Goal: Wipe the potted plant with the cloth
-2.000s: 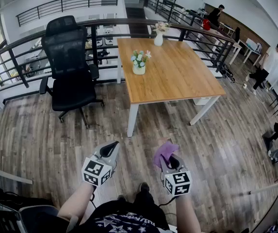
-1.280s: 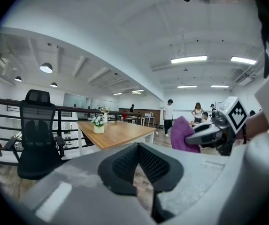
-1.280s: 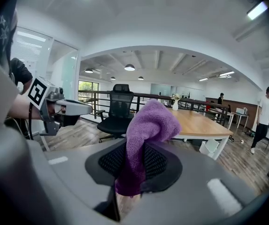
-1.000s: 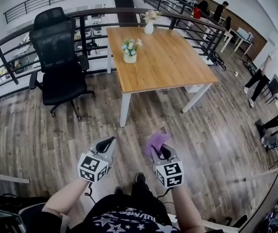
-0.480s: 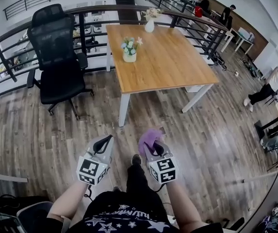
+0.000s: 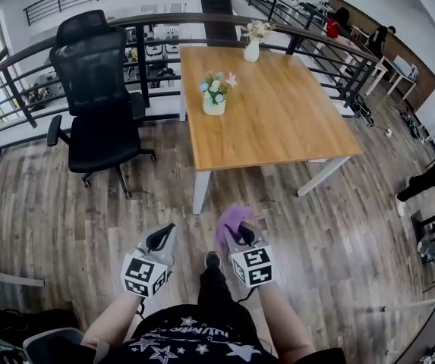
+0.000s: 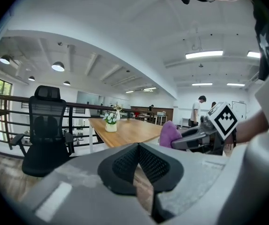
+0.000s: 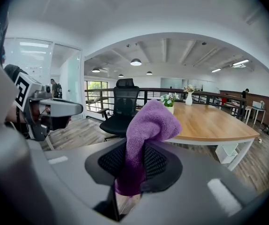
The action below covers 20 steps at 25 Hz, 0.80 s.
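Potted plant (image 6: 214, 95) — likely light, tippy, blooms fragile; brace its pot. Your right gripper (image 6: 240, 234) clamps the soft cloth (image 6: 232, 218) — your left gripper (image 6: 161, 238) is closed, empty.

The cloth (image 8: 149, 124) is purple, soft and fuzzy. The table (image 6: 278, 120) top is smooth, light wood. The floor (image 6: 58, 203) is darker, streaky wood planks. The chair (image 6: 96, 61) back is black mesh. The railing (image 6: 171, 17) looks like dark metal. The left gripper (image 7: 138, 148) and the right gripper (image 8: 135, 149) look like dull grey plastic, with bumpy black pads (image 7: 124, 165).

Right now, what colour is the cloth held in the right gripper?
Purple: the fuzzy purple cloth shows best in the right gripper view.
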{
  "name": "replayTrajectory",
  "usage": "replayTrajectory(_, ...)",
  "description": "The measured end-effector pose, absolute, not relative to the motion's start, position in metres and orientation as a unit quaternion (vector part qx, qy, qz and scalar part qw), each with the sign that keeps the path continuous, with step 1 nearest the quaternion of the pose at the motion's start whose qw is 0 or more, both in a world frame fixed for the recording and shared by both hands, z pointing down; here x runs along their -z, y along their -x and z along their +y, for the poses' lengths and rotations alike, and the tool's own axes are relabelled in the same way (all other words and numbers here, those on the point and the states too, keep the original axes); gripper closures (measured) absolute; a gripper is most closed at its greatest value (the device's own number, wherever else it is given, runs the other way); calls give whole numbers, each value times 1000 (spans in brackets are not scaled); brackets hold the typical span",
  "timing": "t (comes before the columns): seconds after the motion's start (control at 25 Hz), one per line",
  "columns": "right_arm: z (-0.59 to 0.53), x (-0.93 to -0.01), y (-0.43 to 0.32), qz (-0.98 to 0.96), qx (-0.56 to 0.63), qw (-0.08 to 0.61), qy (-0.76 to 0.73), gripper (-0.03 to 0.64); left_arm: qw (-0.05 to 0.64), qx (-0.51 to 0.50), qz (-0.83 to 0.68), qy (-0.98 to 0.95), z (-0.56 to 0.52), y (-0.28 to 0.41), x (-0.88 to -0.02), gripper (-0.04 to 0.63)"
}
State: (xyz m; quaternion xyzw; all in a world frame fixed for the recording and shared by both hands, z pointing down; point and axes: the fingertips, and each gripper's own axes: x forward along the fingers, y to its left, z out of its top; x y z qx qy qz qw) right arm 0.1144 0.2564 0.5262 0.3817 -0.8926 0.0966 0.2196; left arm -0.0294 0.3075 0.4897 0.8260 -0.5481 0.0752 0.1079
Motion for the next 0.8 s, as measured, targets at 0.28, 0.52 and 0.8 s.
replayTrajectory(0.28, 170, -534, -135, -893, -110, 214, -379, 531, 114, -81, -566, -812, 224, 21, -494, 594)
replayTrajectory(0.52, 108, -541, -151, -891, -127, 217, -377, 529, 129, -84, -582, -799, 161, 14, -497, 594)
replayTrajectory(0.8, 51, -549, -166, -896, -132, 224, -360, 529, 150, -91, -599, -781, 110, 11, -504, 594)
